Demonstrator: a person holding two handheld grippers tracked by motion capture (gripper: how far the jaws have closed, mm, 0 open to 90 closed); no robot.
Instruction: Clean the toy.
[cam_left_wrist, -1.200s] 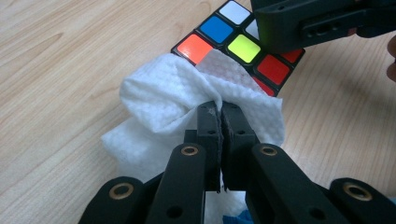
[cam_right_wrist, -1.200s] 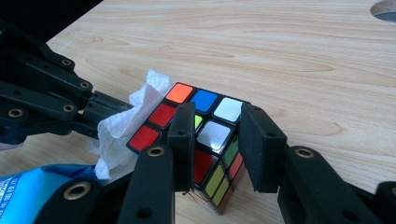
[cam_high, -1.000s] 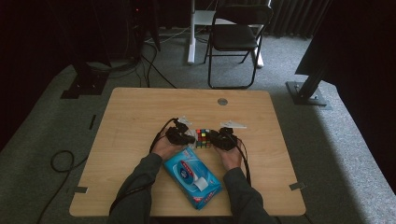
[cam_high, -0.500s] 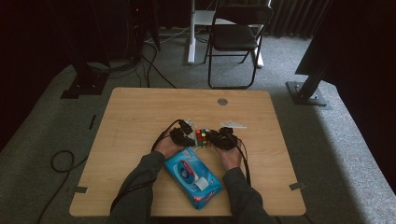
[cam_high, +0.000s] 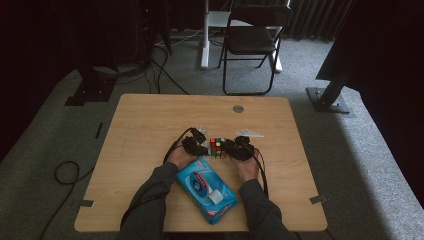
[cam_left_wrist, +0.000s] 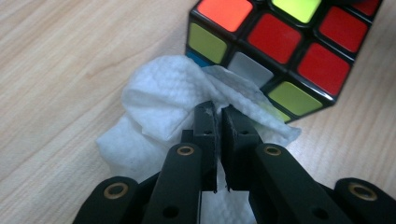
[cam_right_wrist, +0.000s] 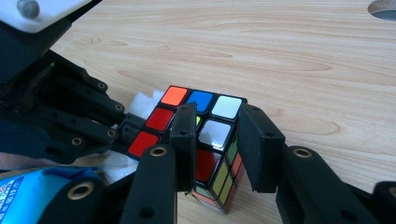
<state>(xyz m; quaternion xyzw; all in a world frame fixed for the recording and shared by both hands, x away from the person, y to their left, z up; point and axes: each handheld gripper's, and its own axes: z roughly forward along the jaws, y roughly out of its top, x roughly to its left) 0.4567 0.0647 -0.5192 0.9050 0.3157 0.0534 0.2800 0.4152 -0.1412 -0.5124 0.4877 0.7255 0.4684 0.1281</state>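
1. Over the wooden counter (cam_high: 150, 130) we go: a person's two forearms come in from the near edge, a gripper in each hand, both meeting at a colourful puzzle cube (cam_high: 217, 148) near the middle of the counter.
2. The left gripper (cam_left_wrist: 218, 116) has its jaws pinched nearly together on a crumpled white wipe (cam_left_wrist: 163, 107), the fold nipped right at the tips.
3. That wipe is pressed against the cube's (cam_left_wrist: 280, 42) lower corner, draped over a couple of its tiles and bunched on the wood beneath.
4. The right gripper (cam_right_wrist: 218, 130) is at a medium spread with its jaws on either side of the cube (cam_right_wrist: 205, 135); the left jaw lies against the cube's face, while the right jaw sits just beside its edge, and I cannot tell whether that one touches.
5. The cube stands on the counter, orange, blue and white tiles on top.
6. In the right gripper view, the left gripper (cam_right_wrist: 70, 121) crowds in from the left, wipe (cam_right_wrist: 140, 103) peeking out behind the cube.
7. Closer to the person, between the forearms, lies a blue wipes pack (cam_high: 207, 190), set at an angle.
8. Beyond the counter, a black folding chair (cam_high: 252, 42) stands on the grey carpet.
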